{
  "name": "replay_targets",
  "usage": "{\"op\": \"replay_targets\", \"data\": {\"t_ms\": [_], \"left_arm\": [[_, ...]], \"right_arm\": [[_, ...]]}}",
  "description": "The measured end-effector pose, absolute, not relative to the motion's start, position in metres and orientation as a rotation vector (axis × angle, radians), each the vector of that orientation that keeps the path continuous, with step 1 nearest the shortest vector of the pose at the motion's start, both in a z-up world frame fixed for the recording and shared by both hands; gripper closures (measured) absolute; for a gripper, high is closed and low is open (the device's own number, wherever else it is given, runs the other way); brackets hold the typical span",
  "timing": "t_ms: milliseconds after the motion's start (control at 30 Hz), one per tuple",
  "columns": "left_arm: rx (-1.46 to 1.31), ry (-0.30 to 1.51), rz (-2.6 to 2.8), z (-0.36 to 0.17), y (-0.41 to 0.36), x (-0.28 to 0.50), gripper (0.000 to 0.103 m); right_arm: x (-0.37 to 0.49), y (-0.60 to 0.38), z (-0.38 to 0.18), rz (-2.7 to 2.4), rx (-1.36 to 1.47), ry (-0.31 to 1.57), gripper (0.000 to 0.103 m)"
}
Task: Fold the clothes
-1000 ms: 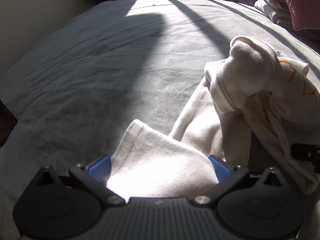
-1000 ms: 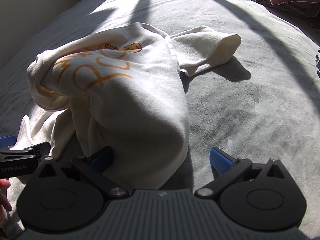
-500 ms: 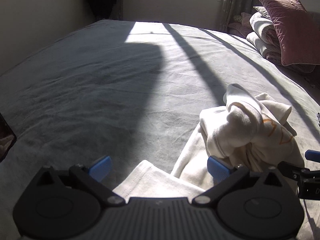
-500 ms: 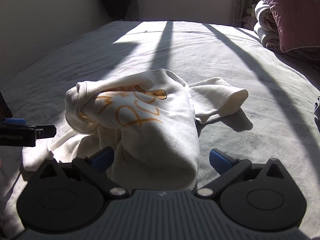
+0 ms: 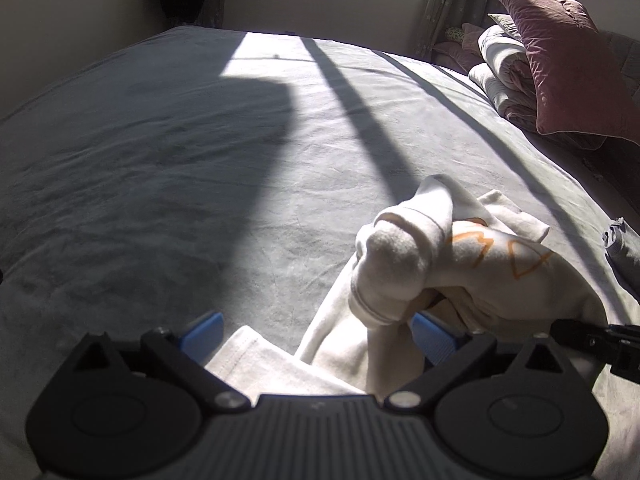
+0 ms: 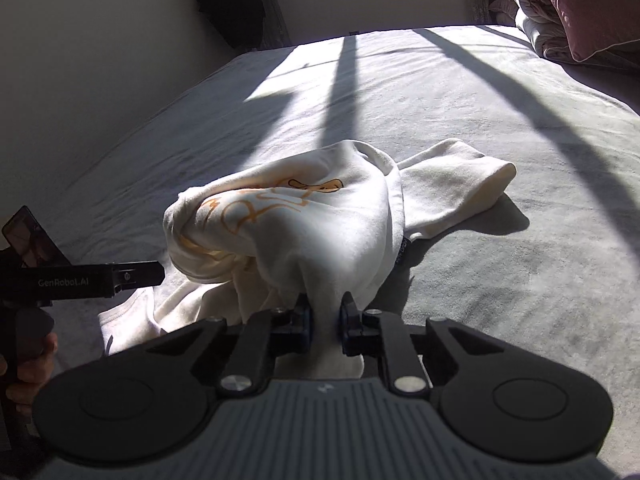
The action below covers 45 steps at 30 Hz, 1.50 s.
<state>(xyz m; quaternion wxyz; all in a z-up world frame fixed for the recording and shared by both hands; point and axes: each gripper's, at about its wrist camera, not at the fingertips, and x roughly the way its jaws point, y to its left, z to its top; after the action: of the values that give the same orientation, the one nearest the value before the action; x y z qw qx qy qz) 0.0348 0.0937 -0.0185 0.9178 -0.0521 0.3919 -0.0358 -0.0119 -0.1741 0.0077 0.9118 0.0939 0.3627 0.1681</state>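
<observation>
A cream sweatshirt (image 5: pixel 460 264) with an orange print lies bunched on the grey bed (image 5: pixel 160 160). My left gripper (image 5: pixel 318 334) is open; a flat hem of the sweatshirt lies between its blue pads (image 5: pixel 204 330) without being pressed. In the right wrist view the sweatshirt (image 6: pixel 304 232) humps up just ahead, with one sleeve (image 6: pixel 452 188) trailing to the right. My right gripper (image 6: pixel 325 316) is closing its jaws, and a fold of the fabric is pinched between them. The left gripper (image 6: pixel 120 276) shows at the left edge, held by a hand (image 6: pixel 28 360).
A maroon pillow (image 5: pixel 560 60) and folded quilts (image 5: pixel 504 76) are stacked at the bed's far right. A grey garment (image 5: pixel 624 248) lies at the right edge. Dark clothes (image 6: pixel 232 0) hang by the window. Sunlit and shadowed sheet stretches to the left and beyond.
The right gripper's jaws went from wide open to pinched on a fold of the sweatshirt. Both grippers rose and tipped upward, so the window and pillows came into view.
</observation>
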Motion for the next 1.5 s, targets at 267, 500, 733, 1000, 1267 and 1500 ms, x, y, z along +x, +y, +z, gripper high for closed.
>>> {"op": "replay_targets", "data": {"t_ms": [267, 500, 733, 1000, 1267, 1500], "left_arm": [[-0.084, 0.808, -0.179, -0.02, 0.087, 0.025, 0.005], [-0.221, 0.808, -0.333, -0.014, 0.091, 0.02, 0.006], [-0.324, 0.817, -0.409, -0.015, 0.093, 0.022, 0.006], [-0.357, 0.856, -0.378, -0.021, 0.092, 0.033, 0.008], [-0.263, 0.938, -0.334, -0.031, 0.079, 0.041, 0.01], [-0.242, 0.915, -0.282, -0.028, 0.092, 0.036, 0.01]], "right_arm": [[-0.037, -0.211, 0.037, 0.372, 0.278, 0.759, 0.087], [-0.063, -0.242, 0.048, 0.464, 0.36, 0.795, 0.087], [-0.082, -0.256, 0.04, 0.632, 0.42, 0.894, 0.087], [-0.091, -0.232, 0.012, 0.752, 0.289, 1.057, 0.087], [-0.099, -0.231, 0.012, 0.802, 0.217, 1.088, 0.053], [-0.096, -0.238, 0.048, 0.803, 0.214, 0.908, 0.037]]}}
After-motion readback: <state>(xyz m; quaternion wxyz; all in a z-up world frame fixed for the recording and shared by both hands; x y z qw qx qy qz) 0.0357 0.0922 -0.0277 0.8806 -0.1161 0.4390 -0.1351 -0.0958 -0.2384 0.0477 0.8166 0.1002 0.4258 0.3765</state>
